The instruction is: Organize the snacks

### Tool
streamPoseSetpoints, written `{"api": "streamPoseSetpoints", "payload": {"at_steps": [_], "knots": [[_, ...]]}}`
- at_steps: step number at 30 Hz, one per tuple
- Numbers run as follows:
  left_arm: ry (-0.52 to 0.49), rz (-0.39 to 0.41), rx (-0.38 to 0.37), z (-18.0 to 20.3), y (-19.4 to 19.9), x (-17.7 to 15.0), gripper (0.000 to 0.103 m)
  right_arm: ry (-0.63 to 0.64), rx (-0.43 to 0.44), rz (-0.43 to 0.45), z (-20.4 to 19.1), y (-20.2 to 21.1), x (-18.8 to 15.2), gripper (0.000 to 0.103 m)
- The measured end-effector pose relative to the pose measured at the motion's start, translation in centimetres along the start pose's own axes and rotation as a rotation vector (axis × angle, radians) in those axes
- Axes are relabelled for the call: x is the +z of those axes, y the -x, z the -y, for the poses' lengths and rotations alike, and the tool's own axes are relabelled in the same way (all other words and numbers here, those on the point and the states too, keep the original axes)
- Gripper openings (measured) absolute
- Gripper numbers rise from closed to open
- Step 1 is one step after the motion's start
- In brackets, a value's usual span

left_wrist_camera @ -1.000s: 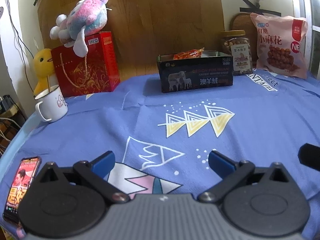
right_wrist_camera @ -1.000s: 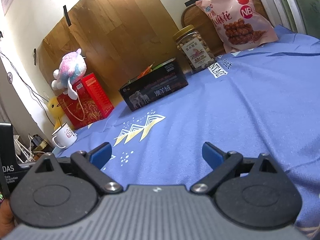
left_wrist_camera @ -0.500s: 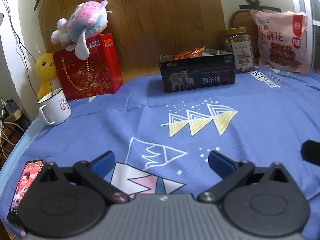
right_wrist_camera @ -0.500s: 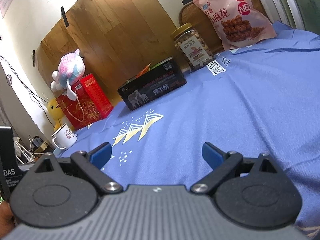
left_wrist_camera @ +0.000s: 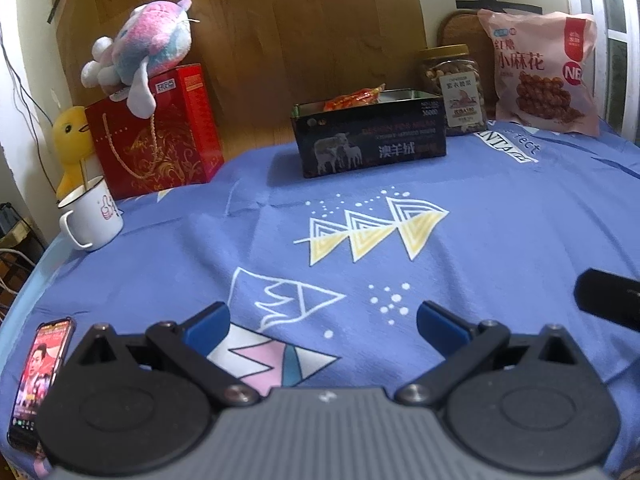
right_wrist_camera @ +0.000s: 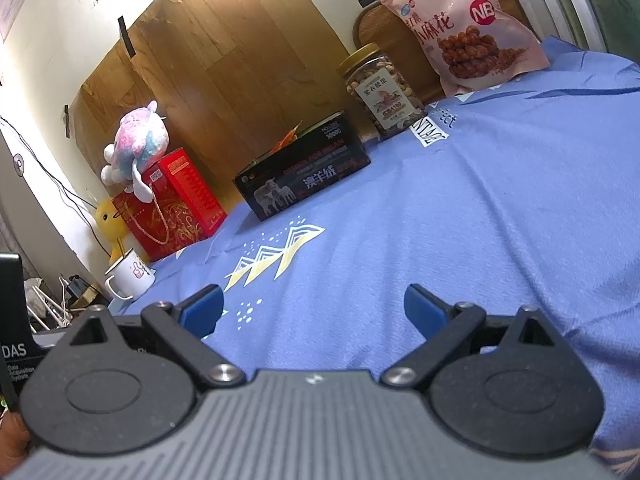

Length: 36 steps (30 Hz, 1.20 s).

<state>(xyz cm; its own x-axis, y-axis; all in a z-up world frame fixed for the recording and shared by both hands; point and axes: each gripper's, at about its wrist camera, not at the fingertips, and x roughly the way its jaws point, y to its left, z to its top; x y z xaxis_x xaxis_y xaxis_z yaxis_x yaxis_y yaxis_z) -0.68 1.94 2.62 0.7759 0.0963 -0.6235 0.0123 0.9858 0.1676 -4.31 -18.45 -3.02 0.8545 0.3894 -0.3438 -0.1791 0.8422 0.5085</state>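
A dark tin box [left_wrist_camera: 370,140] [right_wrist_camera: 304,176] with sheep printed on it stands open at the back of the table, and an orange snack packet [left_wrist_camera: 354,98] pokes out of it. To its right stand a clear jar of nuts [left_wrist_camera: 456,88] [right_wrist_camera: 384,90] and a pink snack bag [left_wrist_camera: 540,76] [right_wrist_camera: 466,28] leaning on the wall. My left gripper [left_wrist_camera: 324,326] hangs open over the near cloth with nothing in it. My right gripper [right_wrist_camera: 314,308] is open too, empty, far from the snacks.
A blue patterned cloth [left_wrist_camera: 400,208] covers the table. At the back left stand a red gift bag [left_wrist_camera: 156,136] with a plush toy [left_wrist_camera: 144,48] on top, a yellow duck [left_wrist_camera: 72,140] and a white mug [left_wrist_camera: 92,216]. A phone [left_wrist_camera: 38,376] lies near the left edge.
Both grippers have drifted slightly, so the tin, jar and bag sit a little differently in view. The jaws stay open and nothing was picked up.
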Motion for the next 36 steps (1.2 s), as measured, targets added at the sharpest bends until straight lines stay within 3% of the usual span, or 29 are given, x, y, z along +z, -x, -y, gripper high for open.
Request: {"api": "streamPoseSetpoints", "payload": {"at_steps": [36], "knots": [[0.01,-0.038,-0.057,0.55,0.02,0.03,0.103,0.0,0.001,0.003,0.15,0.05,0.07,0.099]]}}
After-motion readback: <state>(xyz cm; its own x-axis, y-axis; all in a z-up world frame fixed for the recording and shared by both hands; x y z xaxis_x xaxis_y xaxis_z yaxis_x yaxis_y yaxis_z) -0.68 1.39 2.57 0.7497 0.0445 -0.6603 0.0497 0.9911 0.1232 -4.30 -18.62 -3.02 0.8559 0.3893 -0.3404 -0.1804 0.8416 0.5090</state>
